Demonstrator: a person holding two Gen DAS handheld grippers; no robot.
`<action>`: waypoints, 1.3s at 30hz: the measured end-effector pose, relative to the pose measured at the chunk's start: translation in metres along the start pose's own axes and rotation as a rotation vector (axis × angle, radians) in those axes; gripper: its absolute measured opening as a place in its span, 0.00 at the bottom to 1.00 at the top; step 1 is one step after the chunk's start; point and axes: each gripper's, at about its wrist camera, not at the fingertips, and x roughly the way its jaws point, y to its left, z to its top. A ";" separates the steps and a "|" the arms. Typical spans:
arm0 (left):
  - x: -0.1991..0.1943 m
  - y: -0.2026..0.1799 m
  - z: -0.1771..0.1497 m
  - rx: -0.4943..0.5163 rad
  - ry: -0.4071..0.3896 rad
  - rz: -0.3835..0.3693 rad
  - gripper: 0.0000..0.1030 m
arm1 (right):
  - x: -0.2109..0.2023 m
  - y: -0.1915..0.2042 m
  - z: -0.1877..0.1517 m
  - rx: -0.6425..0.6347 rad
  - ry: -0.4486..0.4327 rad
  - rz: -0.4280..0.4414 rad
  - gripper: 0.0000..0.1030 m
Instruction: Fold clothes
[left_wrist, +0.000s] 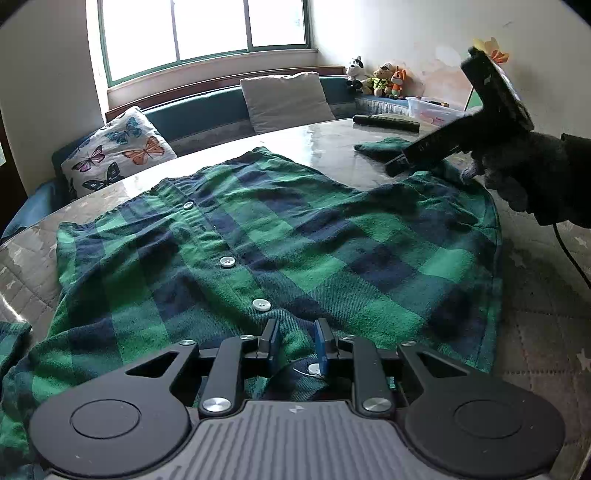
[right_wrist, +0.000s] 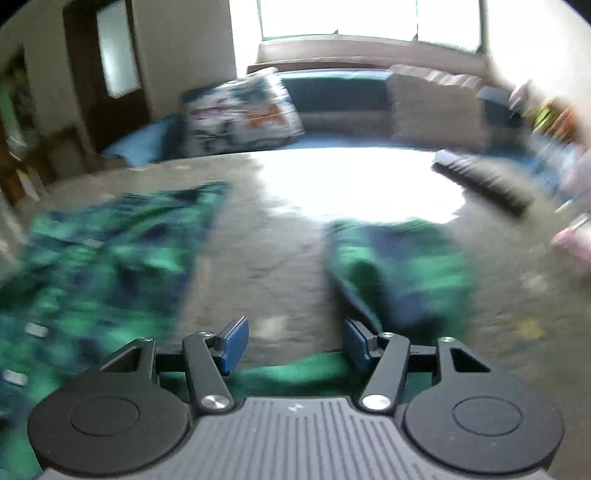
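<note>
The green-and-navy plaid shirt (left_wrist: 280, 236) is spread button-side up on the bench (left_wrist: 332, 147), its body flat and one sleeve (left_wrist: 384, 146) lying out beyond the far side of the shirt. At the shirt's near edge, by the collar end of the button placket, the left gripper (left_wrist: 297, 345) is seen with its jaws drawn close around a bunch of fabric, seemingly to pin or lift that end. The right gripper (right_wrist: 295, 341) is held above the shirt's sleeve side, jaws spread wide and holding nothing; the blur suggests it is being swung, perhaps toward the sleeve.
</note>
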 end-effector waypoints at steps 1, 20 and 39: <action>0.000 0.000 0.000 0.000 0.000 0.000 0.22 | -0.002 0.000 -0.002 -0.029 -0.011 -0.055 0.56; 0.001 -0.004 0.002 -0.001 0.009 0.028 0.23 | -0.031 -0.115 -0.045 0.144 -0.017 -0.381 0.57; -0.007 -0.040 0.037 0.073 -0.006 -0.005 0.23 | -0.037 -0.148 -0.030 0.143 -0.015 -0.311 0.60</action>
